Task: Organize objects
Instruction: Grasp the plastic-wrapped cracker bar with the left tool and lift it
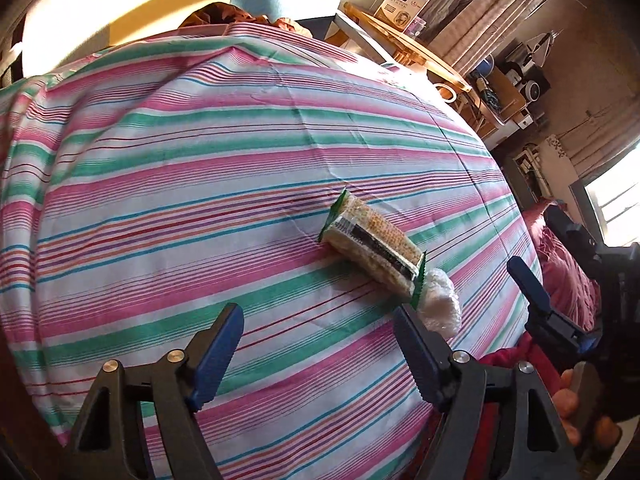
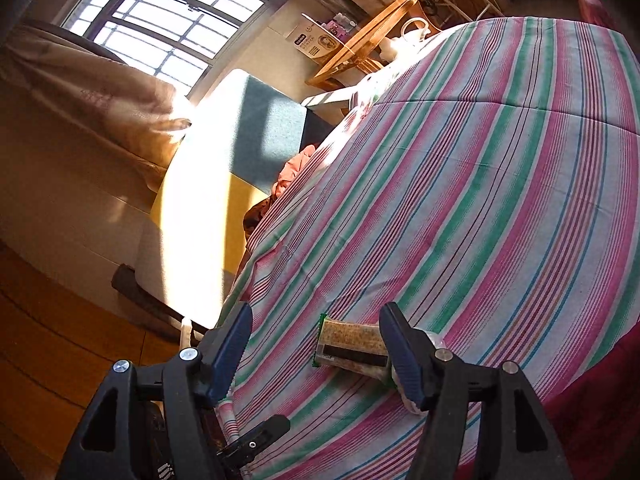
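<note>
My left tongs [image 1: 318, 344] stand wide over the pink, green and white striped bedsheet [image 1: 200, 184], nothing between the blue pads. My right tongs [image 2: 316, 354] are also parted; the clear-wrapped cracker packet with green crimped ends [image 2: 352, 346] lies flat on the sheet between them, not gripped. A white knitted bundle [image 1: 440, 304] touches the packet's near end. Beyond the bed: a wooden side table [image 1: 404, 36] with a white printed carton [image 1: 402, 2].

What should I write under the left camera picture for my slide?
Open left gripper above a striped bedsheet, near a wrapped snack bar and white bundle.
</note>
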The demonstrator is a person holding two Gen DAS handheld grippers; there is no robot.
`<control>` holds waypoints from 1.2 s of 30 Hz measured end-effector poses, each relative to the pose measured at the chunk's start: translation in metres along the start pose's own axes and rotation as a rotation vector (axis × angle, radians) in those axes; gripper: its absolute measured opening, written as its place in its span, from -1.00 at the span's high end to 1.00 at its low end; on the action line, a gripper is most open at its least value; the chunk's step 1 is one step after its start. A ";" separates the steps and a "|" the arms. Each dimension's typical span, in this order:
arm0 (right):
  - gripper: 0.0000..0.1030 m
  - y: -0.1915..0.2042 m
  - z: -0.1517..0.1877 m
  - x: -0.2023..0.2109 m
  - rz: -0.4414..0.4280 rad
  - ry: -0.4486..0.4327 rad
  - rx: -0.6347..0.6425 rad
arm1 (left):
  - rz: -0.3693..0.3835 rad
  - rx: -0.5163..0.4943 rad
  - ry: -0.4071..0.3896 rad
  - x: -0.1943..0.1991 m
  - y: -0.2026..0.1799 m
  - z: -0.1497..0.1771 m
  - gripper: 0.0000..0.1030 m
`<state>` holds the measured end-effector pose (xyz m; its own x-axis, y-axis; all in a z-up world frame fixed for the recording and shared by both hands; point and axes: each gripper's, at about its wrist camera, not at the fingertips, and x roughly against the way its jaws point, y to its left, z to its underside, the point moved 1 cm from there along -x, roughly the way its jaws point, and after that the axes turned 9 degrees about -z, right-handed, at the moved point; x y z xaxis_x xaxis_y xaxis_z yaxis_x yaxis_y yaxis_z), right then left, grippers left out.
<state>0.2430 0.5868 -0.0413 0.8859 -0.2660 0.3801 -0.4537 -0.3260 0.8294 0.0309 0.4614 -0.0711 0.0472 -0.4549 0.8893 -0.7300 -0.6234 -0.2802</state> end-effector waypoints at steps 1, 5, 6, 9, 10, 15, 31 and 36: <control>-0.31 0.000 0.000 0.000 -0.006 0.002 -0.001 | 0.006 0.007 0.005 -0.004 -0.006 -0.004 -0.50; -0.31 -0.001 0.000 0.002 -0.034 -0.003 -0.011 | 0.025 0.038 0.035 -0.025 -0.029 -0.022 -0.56; -0.31 -0.002 0.000 0.003 -0.043 -0.006 -0.017 | 0.028 0.048 0.046 -0.030 -0.034 -0.026 -0.61; -0.36 -0.005 -0.001 0.004 -0.069 -0.013 -0.038 | 0.011 0.054 0.060 -0.047 -0.046 -0.036 -0.68; -0.38 -0.005 -0.001 0.004 -0.077 -0.013 -0.043 | -0.002 0.058 0.065 -0.053 -0.048 -0.039 -0.68; -0.40 -0.007 -0.001 0.003 -0.112 -0.013 -0.063 | -0.041 0.093 0.096 -0.076 -0.054 -0.049 -0.70; -0.40 -0.014 -0.002 -0.002 -0.075 0.010 -0.097 | -0.196 -0.176 -0.042 -0.060 -0.031 -0.018 0.16; -0.40 -0.011 0.000 -0.008 -0.025 0.034 -0.068 | -0.216 -0.202 -0.094 -0.033 0.000 0.022 0.16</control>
<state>0.2411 0.5921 -0.0535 0.9000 -0.2271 0.3720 -0.4252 -0.2695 0.8640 0.0442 0.4620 -0.1081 0.2720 -0.3888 0.8803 -0.8164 -0.5774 -0.0028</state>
